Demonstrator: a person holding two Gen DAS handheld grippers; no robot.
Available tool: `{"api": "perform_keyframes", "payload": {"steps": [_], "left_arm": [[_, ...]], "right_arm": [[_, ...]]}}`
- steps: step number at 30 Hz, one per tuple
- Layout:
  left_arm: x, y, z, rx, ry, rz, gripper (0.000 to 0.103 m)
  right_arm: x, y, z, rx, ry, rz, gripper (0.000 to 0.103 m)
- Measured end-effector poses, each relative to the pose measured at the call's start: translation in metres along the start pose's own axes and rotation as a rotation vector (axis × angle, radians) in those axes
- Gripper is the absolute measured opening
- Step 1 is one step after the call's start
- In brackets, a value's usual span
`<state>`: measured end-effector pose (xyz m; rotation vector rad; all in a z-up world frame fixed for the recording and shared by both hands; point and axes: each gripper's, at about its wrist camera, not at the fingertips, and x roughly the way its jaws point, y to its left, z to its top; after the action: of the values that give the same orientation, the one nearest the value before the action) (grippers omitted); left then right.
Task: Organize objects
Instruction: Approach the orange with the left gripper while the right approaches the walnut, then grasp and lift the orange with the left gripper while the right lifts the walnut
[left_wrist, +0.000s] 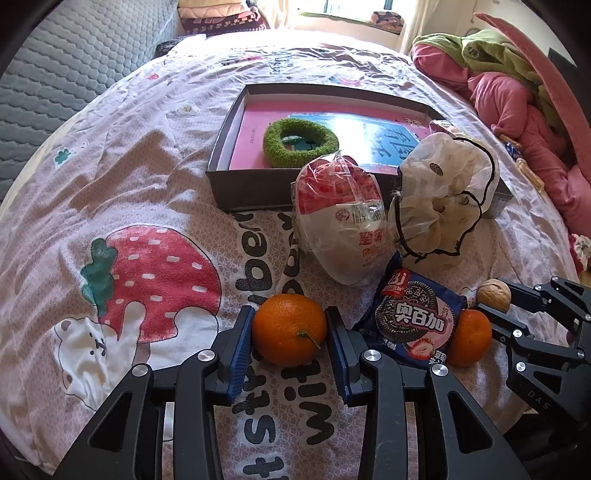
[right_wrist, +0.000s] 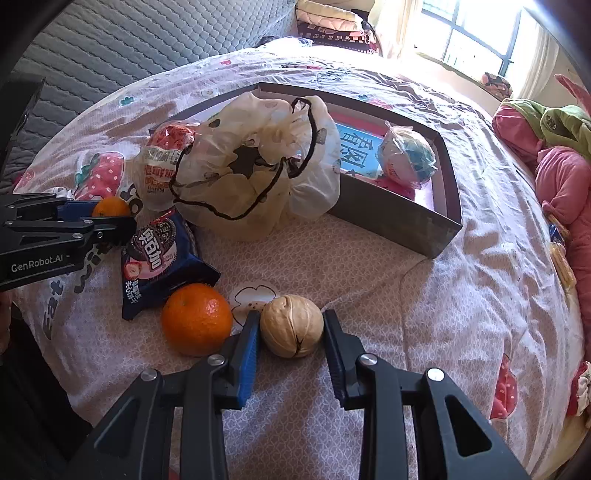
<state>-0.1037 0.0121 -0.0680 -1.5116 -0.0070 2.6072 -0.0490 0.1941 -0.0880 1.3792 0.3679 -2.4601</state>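
Pink cotton with strawberry prints covers the bed (left_wrist: 155, 206) that everything lies on. Toward the window sits a shallow dark box (left_wrist: 258, 184), pink inside, holding a green fuzzy ring (left_wrist: 301, 146) and, seen from my right wrist, a wrapped ball (right_wrist: 408, 158) in its near right part. Leaning against the box's near wall are a cream drawstring bag (right_wrist: 255, 170) and, to its left, a red-and-white snack in clear plastic (left_wrist: 343, 221). In front of those lies a dark blue cookie packet (right_wrist: 159, 258).

My left gripper (left_wrist: 290, 332) straddles an orange (left_wrist: 290, 328) resting on the bed; the blue pads sit at either side of the fruit, touching or nearly so, and I cannot tell whether I am squeezing it. A second orange (right_wrist: 195, 319) lies between the cookie packet and my right gripper (right_wrist: 291, 328). My right fingers (right_wrist: 247, 347) bracket a walnut (right_wrist: 291, 326) on the bed: the left pad looks against the shell, while the right one stands just beside it with a sliver of gap, so they are released rather than clamped.
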Motion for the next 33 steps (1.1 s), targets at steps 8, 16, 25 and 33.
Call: {"api": "perform_keyframes", "payload": {"steps": [8, 16, 25, 33], "left_arm": [[-0.014, -0.005, 0.003, 0.012, -0.039, -0.011, 0.039], [-0.025, -0.013, 0.009, 0.019, -0.076, -0.013, 0.039], [-0.032, -0.025, 0.014, 0.034, -0.103, -0.022, 0.039], [-0.036, -0.031, 0.019, 0.034, -0.121, -0.026, 0.039]], "right_arm": [[-0.005, -0.002, 0.002, 0.006, -0.012, 0.006, 0.033], [-0.014, -0.002, 0.007, 0.017, -0.038, 0.012, 0.033], [-0.023, -0.005, 0.01, 0.034, -0.06, 0.016, 0.033], [-0.035, -0.013, 0.016, 0.068, -0.099, 0.025, 0.033]]}}
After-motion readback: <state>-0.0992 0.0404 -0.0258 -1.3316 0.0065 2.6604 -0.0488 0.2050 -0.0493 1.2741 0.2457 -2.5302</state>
